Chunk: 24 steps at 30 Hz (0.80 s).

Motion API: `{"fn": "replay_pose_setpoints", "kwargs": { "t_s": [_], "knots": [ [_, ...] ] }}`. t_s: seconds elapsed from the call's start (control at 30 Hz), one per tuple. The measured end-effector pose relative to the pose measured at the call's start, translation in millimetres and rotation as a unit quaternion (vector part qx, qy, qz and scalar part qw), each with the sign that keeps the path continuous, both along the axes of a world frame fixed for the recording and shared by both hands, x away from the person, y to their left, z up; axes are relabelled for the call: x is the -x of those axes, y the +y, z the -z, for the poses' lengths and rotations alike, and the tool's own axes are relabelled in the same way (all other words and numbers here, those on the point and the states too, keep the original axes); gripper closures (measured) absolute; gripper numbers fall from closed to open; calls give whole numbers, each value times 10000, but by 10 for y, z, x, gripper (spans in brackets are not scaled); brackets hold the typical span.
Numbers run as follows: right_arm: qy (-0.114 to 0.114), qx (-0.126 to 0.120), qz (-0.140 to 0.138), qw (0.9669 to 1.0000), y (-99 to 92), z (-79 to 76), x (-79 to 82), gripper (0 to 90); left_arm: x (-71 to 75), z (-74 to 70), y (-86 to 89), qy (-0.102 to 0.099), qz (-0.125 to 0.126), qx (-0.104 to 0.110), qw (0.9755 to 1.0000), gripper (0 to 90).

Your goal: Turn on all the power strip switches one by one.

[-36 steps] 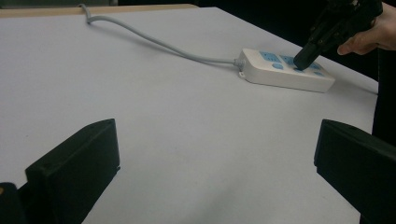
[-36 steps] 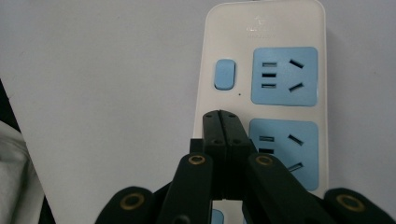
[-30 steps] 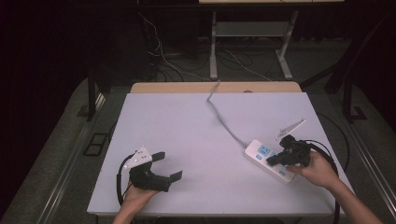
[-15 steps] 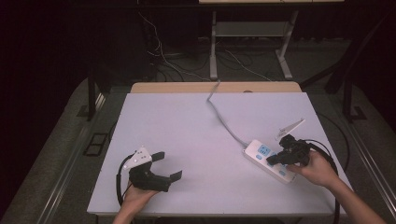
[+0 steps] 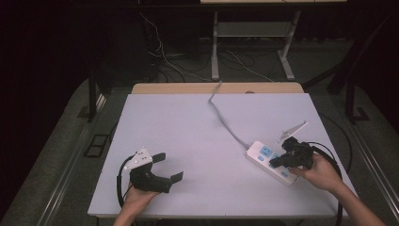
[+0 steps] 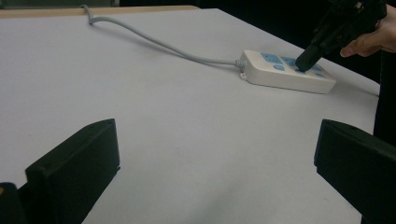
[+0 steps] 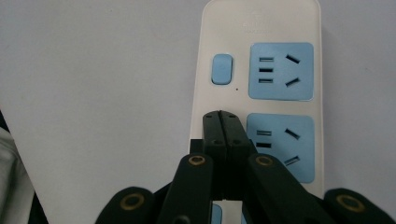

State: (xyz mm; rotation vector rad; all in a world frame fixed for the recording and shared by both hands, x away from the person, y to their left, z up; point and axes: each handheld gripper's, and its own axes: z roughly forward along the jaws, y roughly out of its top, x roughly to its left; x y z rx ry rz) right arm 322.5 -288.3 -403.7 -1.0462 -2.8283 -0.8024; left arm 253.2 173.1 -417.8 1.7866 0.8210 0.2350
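Two pressed-together jaws of right hand-held gripper [image 7: 219, 116] tipped onto white power strip [image 7: 233, 37], left hand-held gripper [image 5: 165, 165] spread, well apart

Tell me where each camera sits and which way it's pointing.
High view: above the person's side, looking forward and down on the table; forearms and both grippers enter below.
Left gripper view: on the left gripper, looking level across at the power strip.
Right gripper view: on the right gripper, looking down on it.
All share the power strip.
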Motion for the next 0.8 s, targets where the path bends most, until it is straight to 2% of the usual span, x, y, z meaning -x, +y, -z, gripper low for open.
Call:
{"fn": "replay_pose_setpoints", "kwargs": {
  "t_s": [0.37, 0.8],
  "knots": [
    [-38, -141, -7, 9999, 10, -93, 24, 900, -1, 0, 2, 6, -10, 15, 10000, 0],
    [-266, -258, -33, 9993, 34, -370, -53, 900, -1, -1, 0, 7, -11, 31, 10000, 0]
  ]
}}
